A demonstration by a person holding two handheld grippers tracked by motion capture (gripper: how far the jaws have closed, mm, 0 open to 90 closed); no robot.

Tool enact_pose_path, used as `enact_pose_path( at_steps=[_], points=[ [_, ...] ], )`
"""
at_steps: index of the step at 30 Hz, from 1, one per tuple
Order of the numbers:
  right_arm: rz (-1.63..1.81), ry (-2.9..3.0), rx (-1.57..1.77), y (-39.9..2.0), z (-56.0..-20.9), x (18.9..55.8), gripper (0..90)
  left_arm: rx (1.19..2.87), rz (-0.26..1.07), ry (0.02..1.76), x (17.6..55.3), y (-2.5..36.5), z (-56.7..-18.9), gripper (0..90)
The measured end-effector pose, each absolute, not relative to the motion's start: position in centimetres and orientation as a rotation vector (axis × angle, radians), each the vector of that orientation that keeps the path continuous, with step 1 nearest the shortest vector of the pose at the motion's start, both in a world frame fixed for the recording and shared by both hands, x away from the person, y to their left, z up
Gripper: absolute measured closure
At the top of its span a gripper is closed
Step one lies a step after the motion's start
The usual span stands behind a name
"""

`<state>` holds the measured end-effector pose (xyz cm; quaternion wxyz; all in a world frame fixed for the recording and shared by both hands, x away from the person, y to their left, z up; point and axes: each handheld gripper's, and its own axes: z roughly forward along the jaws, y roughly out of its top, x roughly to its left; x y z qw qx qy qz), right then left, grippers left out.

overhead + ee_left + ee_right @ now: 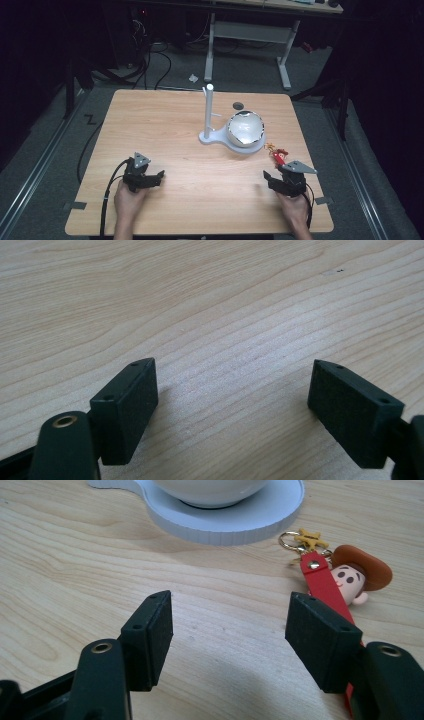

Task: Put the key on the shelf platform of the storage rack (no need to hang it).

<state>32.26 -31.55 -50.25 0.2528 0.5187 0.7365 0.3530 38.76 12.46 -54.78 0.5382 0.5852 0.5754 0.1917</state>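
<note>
Keychain (pixel 334 582), a red strap with a cowboy-figure head and a gold star on a ring, was seen lying flat on the desk (pixel 190 165), just beside the white stand (pixel 220 136) and partly behind one pad of the right tongs (pixel 229 630). Both the right tongs and the left tongs (pixel 232 405) were held apart with nothing between them. A pinch attempted from there could be judged likely to slide off the thin flat strap, or the stand's base could be nudged and the bowl (pixel 245 128) shifted. The bowl's inside looked empty as far as could be told.
</note>
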Motion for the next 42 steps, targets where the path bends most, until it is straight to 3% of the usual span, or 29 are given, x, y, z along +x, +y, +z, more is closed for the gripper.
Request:
enact_pose_path(
  at_steps=[18,42],
  points=[
    [0.894,1.896,1.520,-35.2,-49.6,33.5,36.0,1.395,0.455,1.369,38.8,12.5,-54.8,20.4],
    [0.844,1.895,1.658,-36.3,-50.6,37.4,35.9,1.397,0.457,1.369,38.7,12.5,-54.8,20.4]
  ],
)
